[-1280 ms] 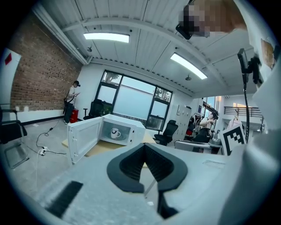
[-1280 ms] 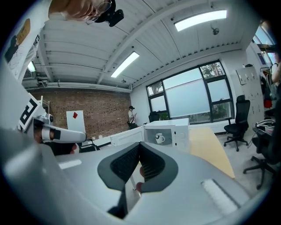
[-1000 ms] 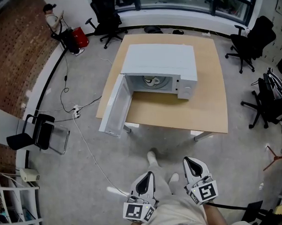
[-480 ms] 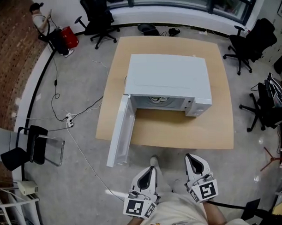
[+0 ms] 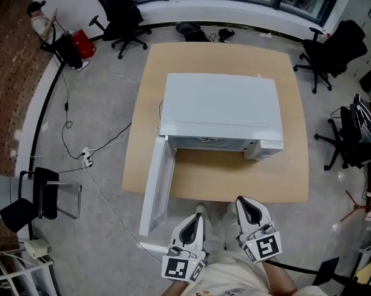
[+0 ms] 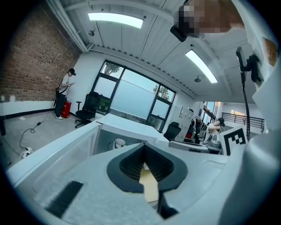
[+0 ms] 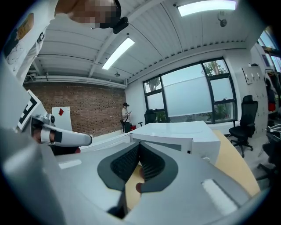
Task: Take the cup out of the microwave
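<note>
A white microwave (image 5: pixel 220 107) stands on the wooden table (image 5: pixel 295 171), its door (image 5: pixel 156 188) swung wide open toward me on the left. In the head view the microwave's top hides the inside. The left gripper view looks into the cavity, where a white cup (image 6: pixel 119 143) stands. Both grippers hang off the table's near edge, apart from the microwave. My left gripper (image 5: pixel 197 217) (image 6: pixel 144 146) is shut and empty, just right of the door's free end. To its right, my right gripper (image 5: pixel 241 200) (image 7: pixel 139 145) is shut and empty too, aimed at the microwave's (image 7: pixel 175 132) front.
Black office chairs (image 5: pixel 328 54) stand right of the table and behind it (image 5: pixel 117 22). Cables and a power strip (image 5: pixel 85 160) lie on the floor at left, near a folding chair (image 5: pixel 38 195). A person (image 5: pixel 38 13) stands far back left beside a red object (image 5: pixel 83 43).
I have come closer to the table, and both grippers have advanced with me toward the microwave. The cavity and cup have slipped out of the head view under the microwave's top.
</note>
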